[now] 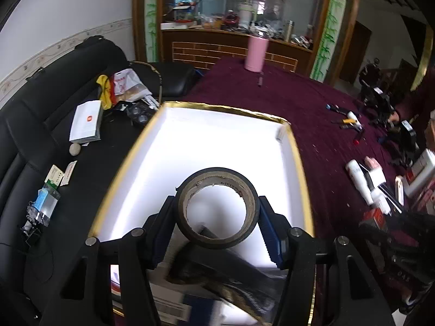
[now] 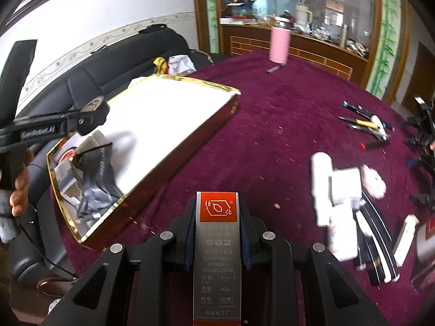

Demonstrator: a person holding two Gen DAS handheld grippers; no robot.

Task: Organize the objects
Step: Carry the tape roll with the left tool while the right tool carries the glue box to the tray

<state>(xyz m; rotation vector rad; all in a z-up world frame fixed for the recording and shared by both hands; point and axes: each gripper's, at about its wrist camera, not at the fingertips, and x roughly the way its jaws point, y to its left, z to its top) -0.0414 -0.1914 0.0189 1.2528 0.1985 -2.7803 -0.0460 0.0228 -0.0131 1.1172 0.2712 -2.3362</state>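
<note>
A roll of tape (image 1: 216, 207) is being held clamped in the left claw (image 1: 216, 217) above the gold-rimmed box (image 1: 296, 146), ready for lowering and release. A 502 glue box (image 2: 217, 244) is being gripped by the right claw (image 2: 217, 233) over the counter (image 2: 272, 135), the box lying at ten o'clock.

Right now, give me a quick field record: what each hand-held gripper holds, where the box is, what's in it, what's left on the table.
left hand-held gripper: shut on tape roll, above the box
right hand-held gripper: shut on glue box, over the tablecloth
box: gold-rimmed, white inside, on purple tablecloth
box contents: dark bag and packets at near end
loose items: pens, white bottles, pink flask
</note>
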